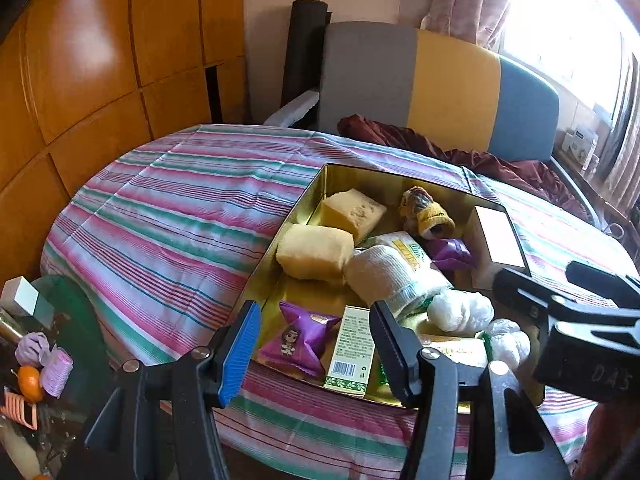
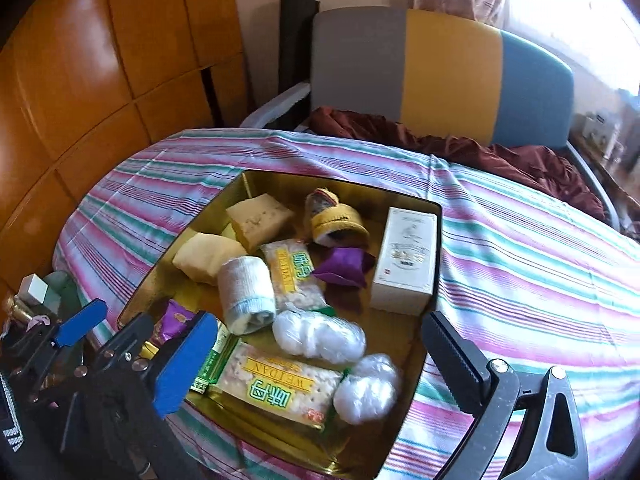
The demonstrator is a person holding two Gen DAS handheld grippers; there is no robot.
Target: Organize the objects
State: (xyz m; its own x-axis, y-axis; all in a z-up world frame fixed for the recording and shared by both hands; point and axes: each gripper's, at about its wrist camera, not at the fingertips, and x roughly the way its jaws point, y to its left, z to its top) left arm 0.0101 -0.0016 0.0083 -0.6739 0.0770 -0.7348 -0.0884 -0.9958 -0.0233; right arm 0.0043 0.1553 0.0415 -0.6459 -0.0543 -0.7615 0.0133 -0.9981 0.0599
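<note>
Evidently the gold tin [image 2: 400, 432], set mid-cloth on the striped table [image 2: 540, 280], is already filled with goods. The cling-wrapped white ball [image 2: 366, 390] at its five o'clock corner is judged light, soft and slippery, best pinched across its middle. The right gripper [image 2: 316, 360] is spread wide and empty; the left gripper [image 1: 314, 344] is half-parted, nothing pressed.

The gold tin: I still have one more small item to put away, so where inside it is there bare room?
In the gold tin, bare floor shows between the white carton and the plastic-wrapped balls, and at the left wall below the yellow sponge roll. The middle and near edge are crowded with the cracker packs and the sock roll.
</note>
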